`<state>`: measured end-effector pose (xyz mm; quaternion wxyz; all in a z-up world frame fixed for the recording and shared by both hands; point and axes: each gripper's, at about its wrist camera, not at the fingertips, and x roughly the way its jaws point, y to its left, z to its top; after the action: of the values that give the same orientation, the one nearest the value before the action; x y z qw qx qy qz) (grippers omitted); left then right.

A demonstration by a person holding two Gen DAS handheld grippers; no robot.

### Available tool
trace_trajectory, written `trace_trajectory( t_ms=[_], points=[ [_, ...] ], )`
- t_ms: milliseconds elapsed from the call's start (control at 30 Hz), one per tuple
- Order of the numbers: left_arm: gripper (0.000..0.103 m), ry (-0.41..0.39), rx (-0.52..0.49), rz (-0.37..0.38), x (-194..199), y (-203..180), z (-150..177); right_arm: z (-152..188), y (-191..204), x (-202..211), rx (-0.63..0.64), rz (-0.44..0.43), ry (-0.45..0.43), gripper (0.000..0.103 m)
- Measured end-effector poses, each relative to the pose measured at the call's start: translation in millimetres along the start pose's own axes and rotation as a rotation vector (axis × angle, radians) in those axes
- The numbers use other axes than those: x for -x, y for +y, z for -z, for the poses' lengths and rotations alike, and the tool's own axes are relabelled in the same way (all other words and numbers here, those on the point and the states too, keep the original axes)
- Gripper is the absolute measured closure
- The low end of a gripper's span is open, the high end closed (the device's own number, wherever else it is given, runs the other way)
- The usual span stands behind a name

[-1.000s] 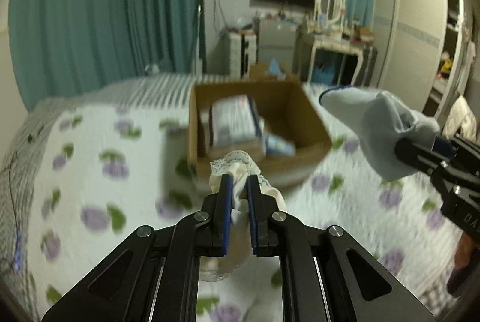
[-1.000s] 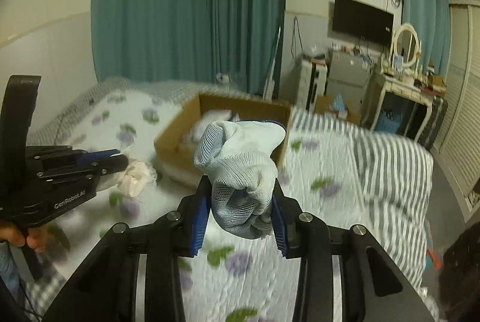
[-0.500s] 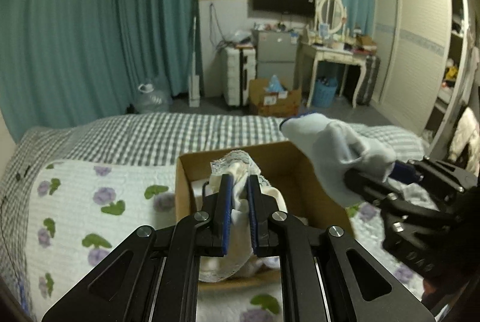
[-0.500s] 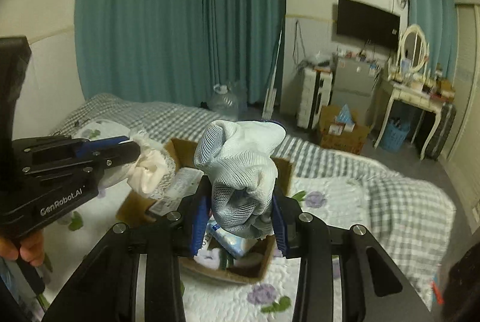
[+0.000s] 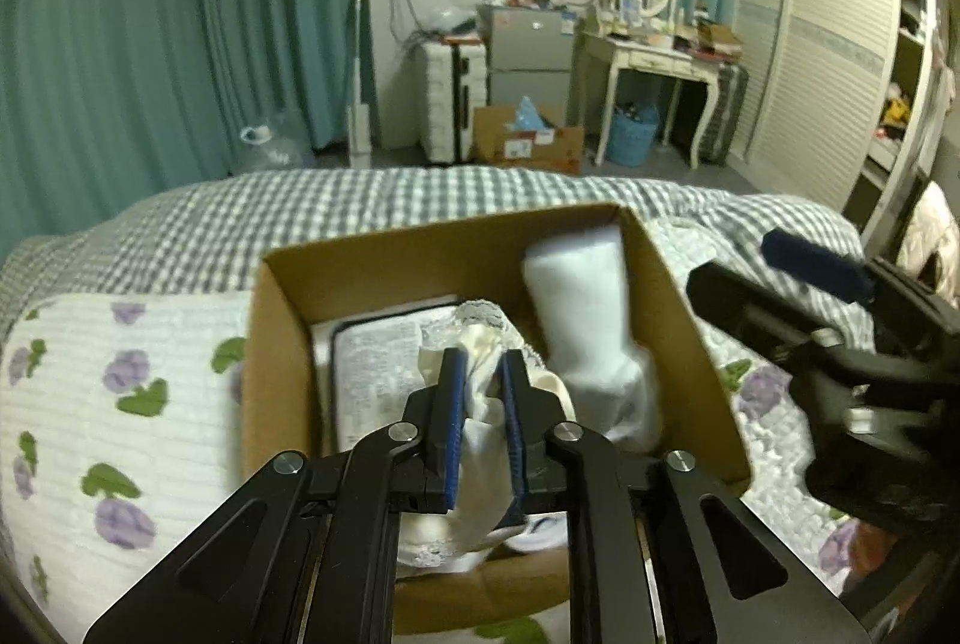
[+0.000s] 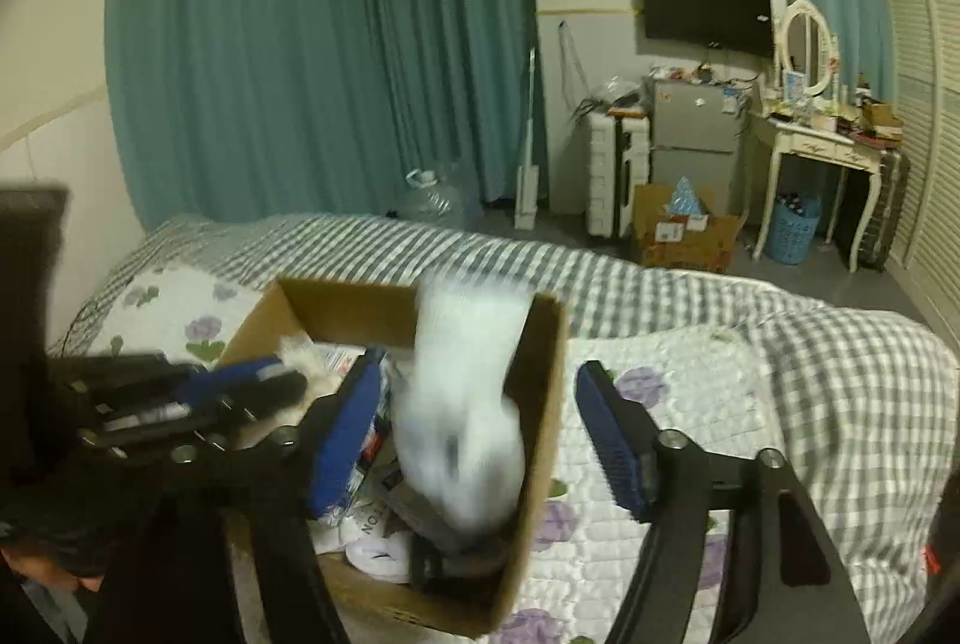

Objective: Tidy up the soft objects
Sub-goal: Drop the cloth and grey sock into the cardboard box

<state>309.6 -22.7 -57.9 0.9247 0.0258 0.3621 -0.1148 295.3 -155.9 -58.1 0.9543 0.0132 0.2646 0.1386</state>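
My left gripper [image 5: 483, 386] is shut on a cream lace-edged cloth [image 5: 480, 440] and holds it over the open cardboard box [image 5: 420, 254] on the bed. My right gripper [image 6: 480, 404] is open above the box [image 6: 543, 404]. A white-grey glove [image 6: 462, 416], blurred by motion, is free of its blue pads and falling into the box along the right wall; it also shows in the left wrist view [image 5: 591, 332]. The box holds a printed packet [image 5: 372, 368] and other small items. The right gripper shows at the right of the left wrist view [image 5: 810, 296].
The box sits on a white quilt with purple flowers [image 5: 120, 392] over a grey checked bedspread [image 6: 780, 344]. Beyond the bed are teal curtains, a small fridge [image 6: 696, 134], a white dressing table [image 6: 822, 146], a floor box and a wardrobe.
The right gripper has opened and let go of the glove, which is dropping into the box. Both grippers have moved in over the box. The left gripper still holds the lace cloth.
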Motion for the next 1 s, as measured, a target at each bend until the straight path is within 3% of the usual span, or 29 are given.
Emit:
trace_trajectory(
  t_ms=[133,200,267,367,467,700,833,1000],
  points=[
    [0.087,0.016,-0.018,-0.003,1.8,-11.1,2.7,-5.6,-1.6,15.9,0.000,0.002,-0.014,0.031],
    [0.075,0.029,-0.044,-0.017,7.2,-17.2,5.0,-8.1,-1.9,23.9,0.005,0.017,-0.015,0.028],
    [0.049,0.026,-0.057,-0.031,15.2,-20.2,7.0,-9.0,-0.5,32.4,0.013,0.025,-0.013,0.024],
    [0.028,-0.016,-0.061,-0.057,37.5,-21.3,9.8,-8.3,5.8,52.3,0.026,0.047,-0.017,0.017],
    [0.022,-0.033,-0.042,-0.068,63.0,-17.4,12.0,-5.6,11.3,80.7,0.041,0.076,-0.023,0.010],
    [0.020,-0.083,-0.002,-0.100,136.7,-7.5,23.6,2.7,21.4,156.0,0.059,0.104,-0.005,0.010],
    [0.004,-0.114,0.019,-0.122,176.2,-8.4,39.0,5.5,32.2,200.6,0.080,0.113,-0.002,0.005],
    [0.001,-0.122,0.050,-0.114,199.0,-8.9,71.9,16.2,47.8,228.3,0.117,0.092,0.014,0.000]
  ],
)
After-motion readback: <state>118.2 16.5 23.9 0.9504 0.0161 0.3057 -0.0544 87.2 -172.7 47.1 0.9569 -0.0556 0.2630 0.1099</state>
